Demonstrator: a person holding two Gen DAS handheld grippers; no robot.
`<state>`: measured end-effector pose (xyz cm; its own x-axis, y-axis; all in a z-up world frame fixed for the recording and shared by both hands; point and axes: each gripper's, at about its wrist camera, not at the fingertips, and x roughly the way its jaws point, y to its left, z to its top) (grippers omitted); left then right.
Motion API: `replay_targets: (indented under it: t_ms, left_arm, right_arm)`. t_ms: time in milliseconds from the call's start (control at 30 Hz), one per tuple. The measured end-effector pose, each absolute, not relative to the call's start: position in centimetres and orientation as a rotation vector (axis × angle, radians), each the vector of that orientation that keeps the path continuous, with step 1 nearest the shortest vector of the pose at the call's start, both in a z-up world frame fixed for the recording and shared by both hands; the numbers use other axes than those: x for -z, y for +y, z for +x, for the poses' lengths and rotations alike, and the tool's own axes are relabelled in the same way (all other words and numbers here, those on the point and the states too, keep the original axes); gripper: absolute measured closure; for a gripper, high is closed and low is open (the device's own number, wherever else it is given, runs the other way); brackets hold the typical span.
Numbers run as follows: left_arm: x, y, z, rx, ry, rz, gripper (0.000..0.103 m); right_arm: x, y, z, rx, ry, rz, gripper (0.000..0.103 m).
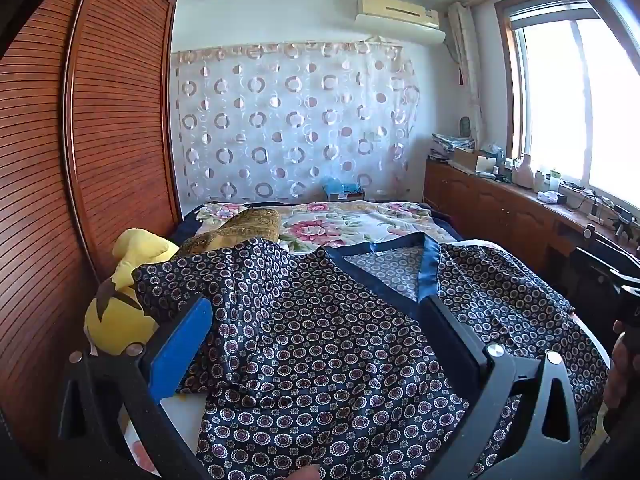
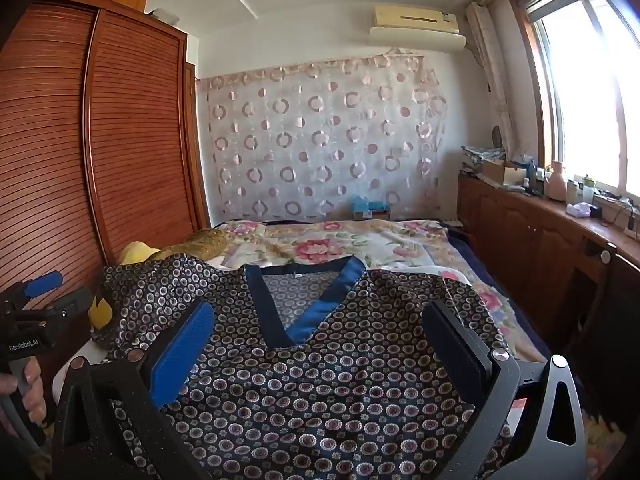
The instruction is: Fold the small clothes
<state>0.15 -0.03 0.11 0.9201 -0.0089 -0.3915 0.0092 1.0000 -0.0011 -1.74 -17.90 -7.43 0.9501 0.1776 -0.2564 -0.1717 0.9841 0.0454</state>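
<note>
— Fingers [image 1: 182,344] on your left gripper [image 1: 316,344]?
— Spread wide, empty, over the shirt [image 1: 320,340].
— And your right gripper [image 2: 320,344]?
— Wide too, gripping nothing. Your shirt lies flat on the bed [image 2: 340,240], collar far side.

Glossy satin shirt [image 2: 320,380], slatted wooden wardrobe [image 2: 132,140]

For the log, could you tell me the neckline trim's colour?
Blue neckline trim, clearest in the right wrist view.
</note>
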Motion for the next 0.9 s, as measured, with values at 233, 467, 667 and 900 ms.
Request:
replay_targets:
  t_ms: [233, 467, 667, 900]
  left_arm:
    - [-0.86, -0.31, -0.56, 0.005, 0.391, 0.007, 0.0]
    - [-0.47, 0.0, -0.53, 0.003, 0.383, 0.0, 0.0]
    - [-0.35, 0.02, -0.56, 0.001, 0.383, 0.002, 0.0]
    - [-0.37, 0.17, -0.57, -0.002, 0.384, 0.004, 0.0]
  right_arm:
    - [7.7, -18.01, -2.08, -0.178, 0.256, 0.024, 0.0]
    - [7.17, -17.52, -1.82, -0.182, 0.255, 0.019, 0.0]
    - [7.46, -17.77, -1.85, -0.184, 0.256, 0.022, 0.0]
    - [7.58, -17.71, -1.72, -0.183, 0.259, 0.024, 0.0]
